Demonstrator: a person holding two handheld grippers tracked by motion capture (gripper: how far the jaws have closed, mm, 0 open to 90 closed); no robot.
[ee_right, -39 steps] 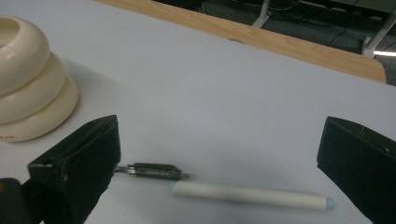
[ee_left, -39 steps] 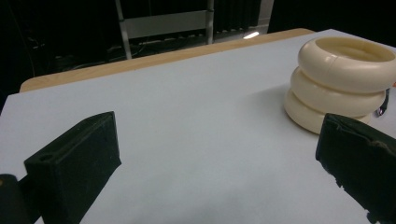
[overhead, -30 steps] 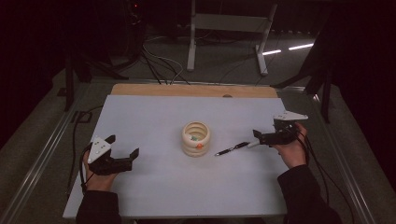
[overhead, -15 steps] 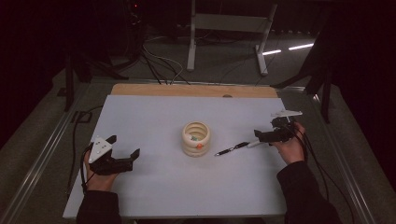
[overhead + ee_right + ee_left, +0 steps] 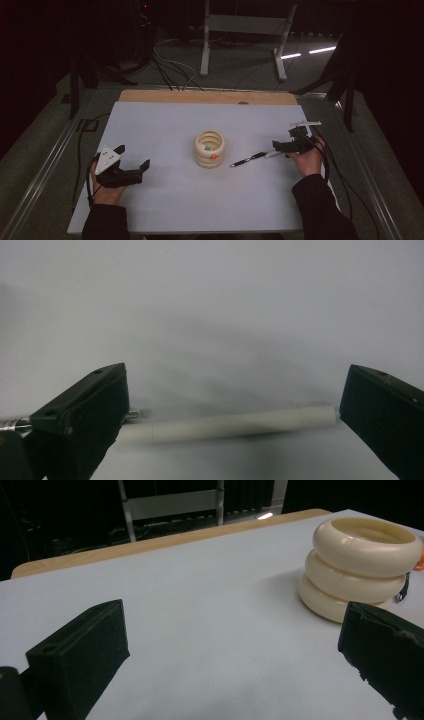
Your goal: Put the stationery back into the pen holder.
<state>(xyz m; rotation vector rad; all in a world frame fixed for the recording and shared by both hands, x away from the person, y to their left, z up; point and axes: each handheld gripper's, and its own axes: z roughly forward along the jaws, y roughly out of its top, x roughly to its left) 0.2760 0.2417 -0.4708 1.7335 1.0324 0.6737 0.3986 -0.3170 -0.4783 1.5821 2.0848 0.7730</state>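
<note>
Pen [image 5: 252,158] lies flat, axis left-right across spread right gripper [image 5: 280,148], tip twd ring stack [image 5: 209,148].

High view overlooks the table [image 5: 165,120]; both gripper views skim it closely.

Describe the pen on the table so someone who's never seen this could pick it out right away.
On the white table, find the cream ring stack at the middle. Just right of it lies the pen, pointing toward the right claw, which is open over its white end. It is the one thin thing there, dark at one end and white at the other.
</note>
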